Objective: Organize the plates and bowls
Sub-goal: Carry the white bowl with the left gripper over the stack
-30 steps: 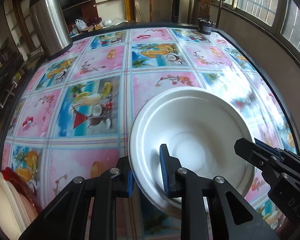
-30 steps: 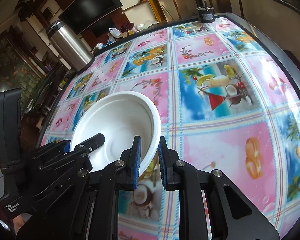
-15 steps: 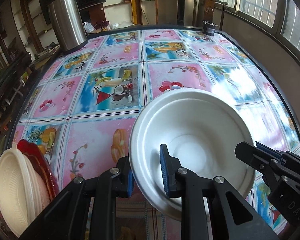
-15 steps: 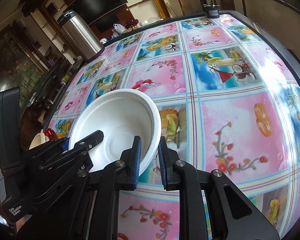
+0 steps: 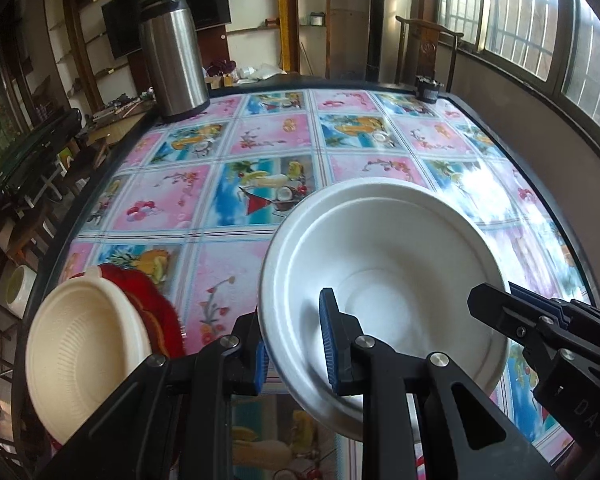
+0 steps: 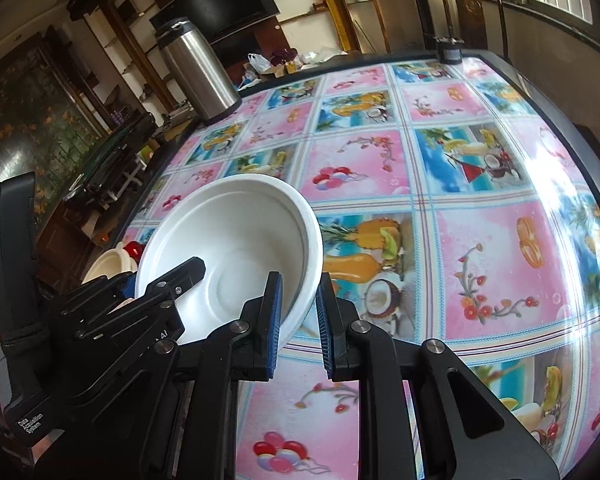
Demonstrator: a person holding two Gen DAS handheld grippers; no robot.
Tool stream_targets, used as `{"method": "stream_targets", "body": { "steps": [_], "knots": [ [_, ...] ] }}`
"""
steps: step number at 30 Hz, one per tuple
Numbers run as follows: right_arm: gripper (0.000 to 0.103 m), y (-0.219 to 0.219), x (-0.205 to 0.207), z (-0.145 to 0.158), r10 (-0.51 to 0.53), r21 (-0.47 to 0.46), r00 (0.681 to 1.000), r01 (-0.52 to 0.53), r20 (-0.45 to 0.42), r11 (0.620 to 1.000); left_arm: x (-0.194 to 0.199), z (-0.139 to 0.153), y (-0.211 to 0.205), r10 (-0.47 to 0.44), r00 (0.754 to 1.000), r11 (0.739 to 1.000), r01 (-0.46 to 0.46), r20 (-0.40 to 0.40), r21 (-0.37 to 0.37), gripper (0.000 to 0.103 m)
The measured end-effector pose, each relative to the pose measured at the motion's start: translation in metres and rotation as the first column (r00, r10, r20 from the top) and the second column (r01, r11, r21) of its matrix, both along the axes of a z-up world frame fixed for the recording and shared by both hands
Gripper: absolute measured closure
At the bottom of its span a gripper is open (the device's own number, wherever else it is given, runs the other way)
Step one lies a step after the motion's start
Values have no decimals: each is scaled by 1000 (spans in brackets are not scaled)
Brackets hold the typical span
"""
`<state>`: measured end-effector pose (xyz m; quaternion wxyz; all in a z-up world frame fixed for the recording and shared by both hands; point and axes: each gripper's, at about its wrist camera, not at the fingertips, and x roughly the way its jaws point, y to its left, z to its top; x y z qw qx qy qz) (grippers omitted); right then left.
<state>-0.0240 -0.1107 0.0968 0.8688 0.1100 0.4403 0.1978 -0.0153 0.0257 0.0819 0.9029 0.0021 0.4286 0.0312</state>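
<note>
A white foam bowl [image 5: 384,280] hangs above the patterned table, gripped on opposite sides of its rim. My left gripper [image 5: 294,346] is shut on its near-left rim. My right gripper [image 6: 298,318] is shut on the bowl's [image 6: 236,248] right rim and shows at the right edge of the left wrist view [image 5: 540,328]. A cream bowl [image 5: 84,348] sits on a red plate [image 5: 152,312] at the table's near left corner, left of the held bowl; it also shows in the right wrist view [image 6: 108,266].
A steel thermos [image 5: 174,54] stands at the far left corner of the table [image 5: 268,136]. A small dark object [image 5: 428,88] sits at the far right corner. A wall with windows runs along the right side. Furniture crowds the left side.
Both grippers have carried the white bowl back toward the table's near left. The cream bowl and red plate have come into fuller view beside it.
</note>
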Motion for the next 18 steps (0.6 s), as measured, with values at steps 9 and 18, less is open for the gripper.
{"method": "stream_targets", "body": {
  "steps": [9,18],
  "knots": [
    [86,49,-14,22,84,-13,996,-83,41,996,-23,18,45,80,996,997,-81,44,8,82],
    [86,106,-24,35,183,-23,981,-182,63,983,-49,25,98,177,982,984,-178,65,10,82]
  ]
}}
